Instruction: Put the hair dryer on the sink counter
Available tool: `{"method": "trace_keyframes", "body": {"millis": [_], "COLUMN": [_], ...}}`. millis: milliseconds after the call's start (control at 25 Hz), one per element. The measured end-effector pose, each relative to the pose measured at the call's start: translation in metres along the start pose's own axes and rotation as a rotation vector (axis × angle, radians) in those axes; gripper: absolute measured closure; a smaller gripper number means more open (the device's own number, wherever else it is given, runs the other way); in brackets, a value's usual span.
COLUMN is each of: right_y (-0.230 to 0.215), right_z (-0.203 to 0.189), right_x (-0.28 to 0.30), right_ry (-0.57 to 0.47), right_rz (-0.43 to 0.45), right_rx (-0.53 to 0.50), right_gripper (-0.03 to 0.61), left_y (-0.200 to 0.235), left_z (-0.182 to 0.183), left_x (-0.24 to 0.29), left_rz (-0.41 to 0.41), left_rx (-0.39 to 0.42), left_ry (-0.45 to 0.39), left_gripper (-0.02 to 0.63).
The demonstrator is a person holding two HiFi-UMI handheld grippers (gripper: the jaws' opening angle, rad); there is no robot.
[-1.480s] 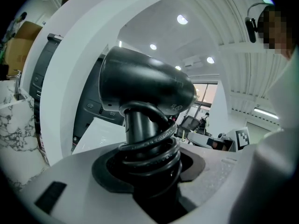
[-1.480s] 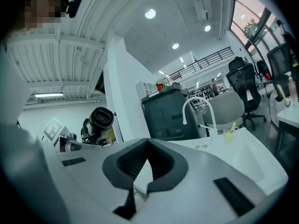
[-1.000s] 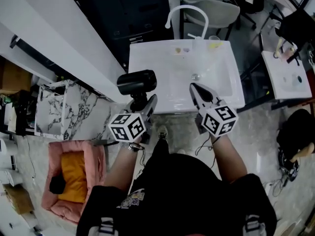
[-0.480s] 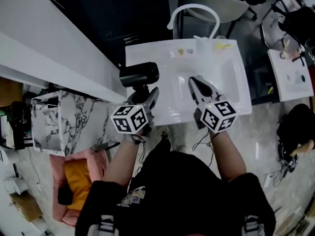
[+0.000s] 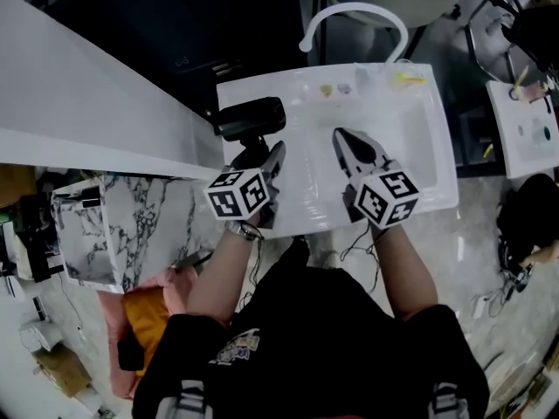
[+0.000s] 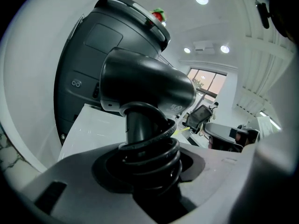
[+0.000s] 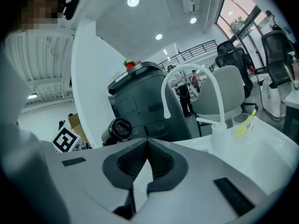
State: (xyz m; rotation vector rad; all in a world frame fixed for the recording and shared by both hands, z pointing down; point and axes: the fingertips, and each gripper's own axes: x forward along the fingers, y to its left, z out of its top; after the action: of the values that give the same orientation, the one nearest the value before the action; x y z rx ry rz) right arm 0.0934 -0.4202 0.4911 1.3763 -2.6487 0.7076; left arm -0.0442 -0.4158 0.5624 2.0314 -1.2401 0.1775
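Note:
The black hair dryer (image 5: 251,118) hangs over the left edge of the white sink counter (image 5: 419,201), its barrel lying crosswise. My left gripper (image 5: 262,158) is shut on its handle from below. In the left gripper view the hair dryer (image 6: 147,84) fills the middle, and its handle with the coiled cord sits between the jaws of the left gripper (image 6: 149,158). My right gripper (image 5: 343,138) hovers over the basin with its jaws shut and nothing between them. The right gripper view shows the right gripper (image 7: 145,143) with its tips closed together, and the hair dryer (image 7: 120,129) off to the left.
A curved white faucet (image 5: 349,17) rises at the back of the sink, with a clear cup holding a yellow toothbrush (image 7: 243,124) beside it. A dark grey machine (image 6: 88,78) stands behind the counter. A marbled cabinet (image 5: 113,225) and a pink pet bed (image 5: 153,317) lie left.
Both grippers have moved forward over the sink. The hair dryer has gone with the left gripper, from in front of the counter's left corner to above its left edge.

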Motion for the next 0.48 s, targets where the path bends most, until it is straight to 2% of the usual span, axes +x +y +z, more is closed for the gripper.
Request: {"method": "trace_keyframes", "body": {"millis": [480], "right_y": [-0.025], "right_z": [-0.02], "right_x": [0.047], "right_ry": [0.054], "right_rz": [-0.024], "right_rx": [0.033], "right_gripper": [0.58], "left_y": [0.053], "left_z": [-0.013], "left_x": [0.063], "left_rz": [0.06], "left_rx": [-0.036], "left_ry": [0.108], "left_gripper": [0.416]}}
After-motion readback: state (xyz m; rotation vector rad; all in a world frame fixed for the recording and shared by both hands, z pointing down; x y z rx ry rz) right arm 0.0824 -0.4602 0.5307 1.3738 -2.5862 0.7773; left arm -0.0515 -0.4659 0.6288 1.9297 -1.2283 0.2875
